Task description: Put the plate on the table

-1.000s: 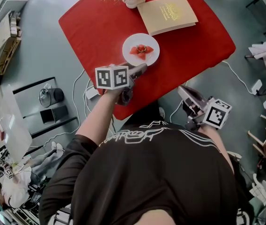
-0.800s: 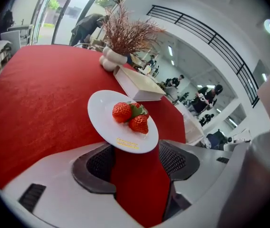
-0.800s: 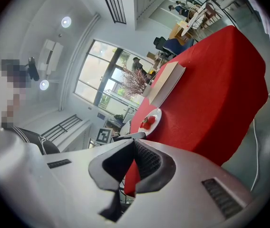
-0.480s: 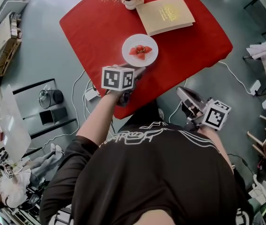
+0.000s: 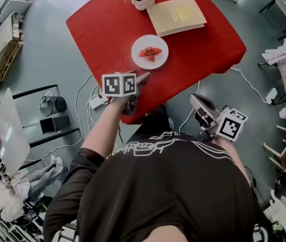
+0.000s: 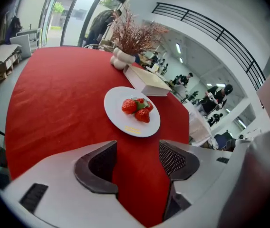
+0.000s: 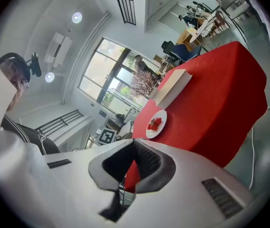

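Plate (image 5: 150, 63) with strawberries (image 5: 149, 52) sits flat on the red table (image 5: 97, 29). Our left gripper (image 5: 144, 77) is spread wide and empty, just short of the rim. Right gripper (image 5: 196, 101) is clenched on nothing, off the table. We'd retreat level, without nudging the rim.

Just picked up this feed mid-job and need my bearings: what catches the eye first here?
The bright red table dominates, with a white plate of strawberries resting near its middle. The left gripper hangs open and empty over the table's near edge, short of the plate. The right gripper is shut, off the table by the person's side.
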`<state>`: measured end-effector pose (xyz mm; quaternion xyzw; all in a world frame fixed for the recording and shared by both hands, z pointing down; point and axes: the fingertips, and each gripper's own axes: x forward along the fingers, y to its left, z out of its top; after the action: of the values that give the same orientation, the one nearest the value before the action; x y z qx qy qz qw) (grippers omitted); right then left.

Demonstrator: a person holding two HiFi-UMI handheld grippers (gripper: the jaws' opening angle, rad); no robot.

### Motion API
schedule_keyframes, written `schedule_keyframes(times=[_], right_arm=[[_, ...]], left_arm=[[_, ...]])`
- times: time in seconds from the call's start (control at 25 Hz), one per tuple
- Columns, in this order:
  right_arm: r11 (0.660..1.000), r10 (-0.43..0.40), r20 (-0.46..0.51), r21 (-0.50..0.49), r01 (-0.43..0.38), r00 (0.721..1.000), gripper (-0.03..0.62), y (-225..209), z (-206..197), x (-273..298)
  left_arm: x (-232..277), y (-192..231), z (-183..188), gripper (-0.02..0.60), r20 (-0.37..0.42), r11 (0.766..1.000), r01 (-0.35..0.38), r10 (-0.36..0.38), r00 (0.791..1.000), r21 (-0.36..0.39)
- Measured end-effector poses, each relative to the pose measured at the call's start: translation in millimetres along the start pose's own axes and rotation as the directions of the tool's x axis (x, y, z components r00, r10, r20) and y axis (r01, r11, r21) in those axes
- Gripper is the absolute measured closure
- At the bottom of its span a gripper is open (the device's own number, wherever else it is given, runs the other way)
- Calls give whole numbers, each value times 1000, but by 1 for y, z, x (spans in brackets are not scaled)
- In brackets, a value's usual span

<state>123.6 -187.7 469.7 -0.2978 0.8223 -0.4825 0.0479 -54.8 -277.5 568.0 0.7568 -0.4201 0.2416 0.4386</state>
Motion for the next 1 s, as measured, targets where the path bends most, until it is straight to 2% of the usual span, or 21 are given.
schedule_keyframes(times=[0.12,0.2,0.28,0.36,0.4,0.52,0.56,0.64,0.72,0.88,1.0], right_arm=[[1000,9,-1,-27,-10,1000,586,10,-1,-6],[999,15,-2,-46,-15,1000,586,16,-2,-10],[998,25,2,-58,-25,1000,586,23,-2,-15],[997,35,9,-72,-34,999,586,30,-3,-22],[996,40,9,-84,-39,999,586,33,-4,-24],[989,56,-3,-136,-56,998,586,47,-7,-29],[986,64,-7,-156,-64,998,586,53,-7,-31],[976,90,-15,-198,-92,996,586,69,-6,-34],[960,137,-17,-245,-137,990,586,90,-4,-36],[917,201,-25,-346,-197,979,586,126,0,-41],[900,224,-41,-375,-223,974,586,138,-3,-45]], left_arm=[[-14,-15,-2,308,32,998,56,-55,998,-13],[-26,-32,-1,346,72,993,119,-118,990,-16],[-39,-55,1,395,120,981,193,-190,974,-10],[-54,-81,0,419,163,961,276,-276,947,20],[-64,-96,0,429,188,946,321,-323,927,45],[-98,-139,3,546,272,900,415,-436,858,133],[-110,-150,4,569,293,888,432,-459,839,156],[-132,-171,1,574,318,867,460,-498,807,190],[-152,-188,-3,574,328,850,477,-526,785,223],[-186,-213,-12,574,339,832,464,-550,763,304],[-203,-219,-13,574,371,837,437,-541,755,330]])
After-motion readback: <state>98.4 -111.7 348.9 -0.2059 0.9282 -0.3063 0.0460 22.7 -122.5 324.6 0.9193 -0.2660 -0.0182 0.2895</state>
